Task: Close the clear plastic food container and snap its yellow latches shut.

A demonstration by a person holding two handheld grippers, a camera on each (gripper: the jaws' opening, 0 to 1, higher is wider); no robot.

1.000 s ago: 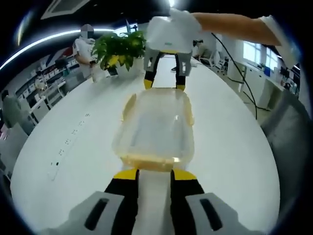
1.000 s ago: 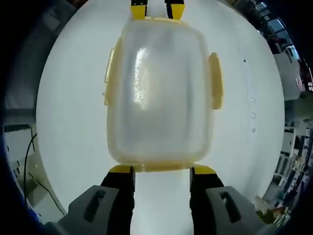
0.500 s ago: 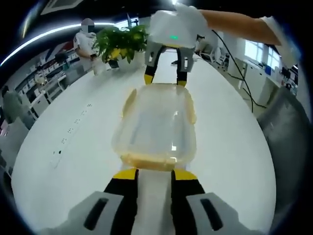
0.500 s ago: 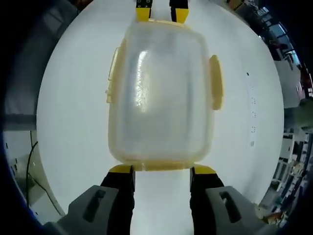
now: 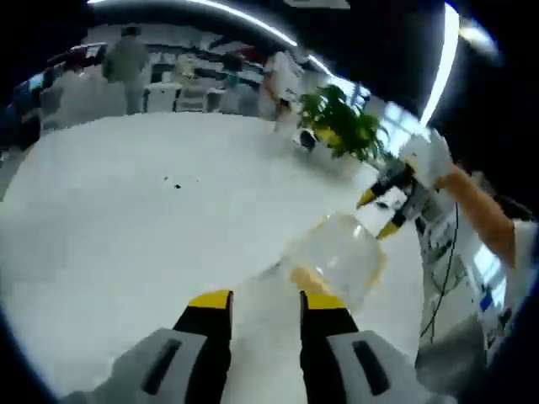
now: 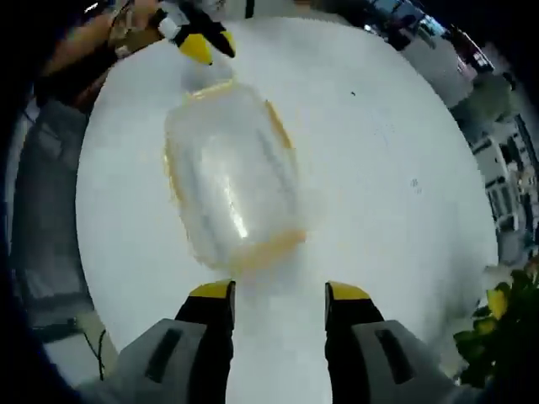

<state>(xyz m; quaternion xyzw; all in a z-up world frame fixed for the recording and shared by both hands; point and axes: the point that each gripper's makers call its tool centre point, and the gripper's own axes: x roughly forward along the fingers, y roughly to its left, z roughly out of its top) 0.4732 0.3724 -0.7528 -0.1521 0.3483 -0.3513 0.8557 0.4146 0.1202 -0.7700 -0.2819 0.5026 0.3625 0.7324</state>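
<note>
Right gripper view: lidded container [image 6: 232, 181] on the surface [image 6: 379, 168], both tools released.
I should square my right tool [image 6: 278, 295] to the near latch, then press.

The left claw [image 5: 258, 305] has two black jaws capped with yellow tips, each rising from a pale grey moulded base with a dark oblong slot in it. The right claw [image 6: 279, 296] is built the same: black jaws, yellow tips, grey slotted bases. In the left gripper view the right claw [image 5: 381, 214] also appears beyond its own pair, blurred, with yellow-tipped black jaws under a white housing, gripped by a hand [image 5: 434, 160] in a white glove; a white sleeve [image 5: 518, 244] covers the upper arm behind it.
</note>
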